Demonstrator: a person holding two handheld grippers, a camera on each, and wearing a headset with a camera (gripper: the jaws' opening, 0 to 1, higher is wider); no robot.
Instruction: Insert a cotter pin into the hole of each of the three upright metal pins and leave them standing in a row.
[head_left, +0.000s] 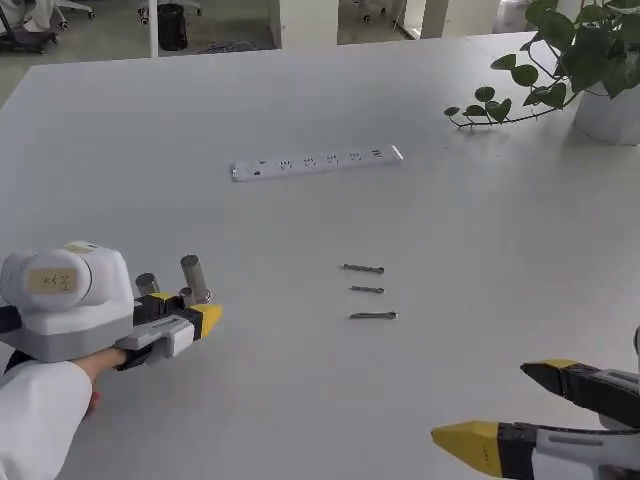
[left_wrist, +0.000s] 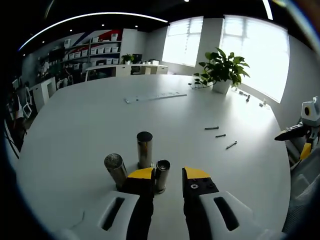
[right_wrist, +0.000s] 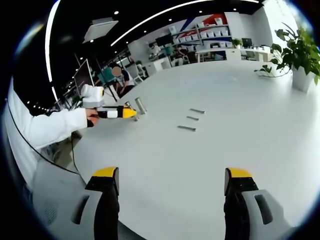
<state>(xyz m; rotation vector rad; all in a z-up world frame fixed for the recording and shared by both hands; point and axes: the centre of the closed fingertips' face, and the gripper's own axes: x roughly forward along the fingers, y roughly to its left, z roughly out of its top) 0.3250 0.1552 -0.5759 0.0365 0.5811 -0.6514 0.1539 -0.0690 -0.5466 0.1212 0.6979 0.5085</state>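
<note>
The left gripper (left_wrist: 169, 175) holds its jaws narrow with the nearest of the three upright metal pins (left_wrist: 144, 149) just inside, close beside one jaw, so a skewed squeeze could tip it into its neighbours; the right gripper (right_wrist: 171, 173) hangs wide and empty, well apart from the three cotter pins (head_left: 367, 289) lying on the table (head_left: 300, 400). The left gripper view shows that pin between the jaws, which the head view half hides behind the gripper

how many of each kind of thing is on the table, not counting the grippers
metal pins: 3
cotter pins: 3
power strip: 1
potted plant: 1
total: 8
</note>
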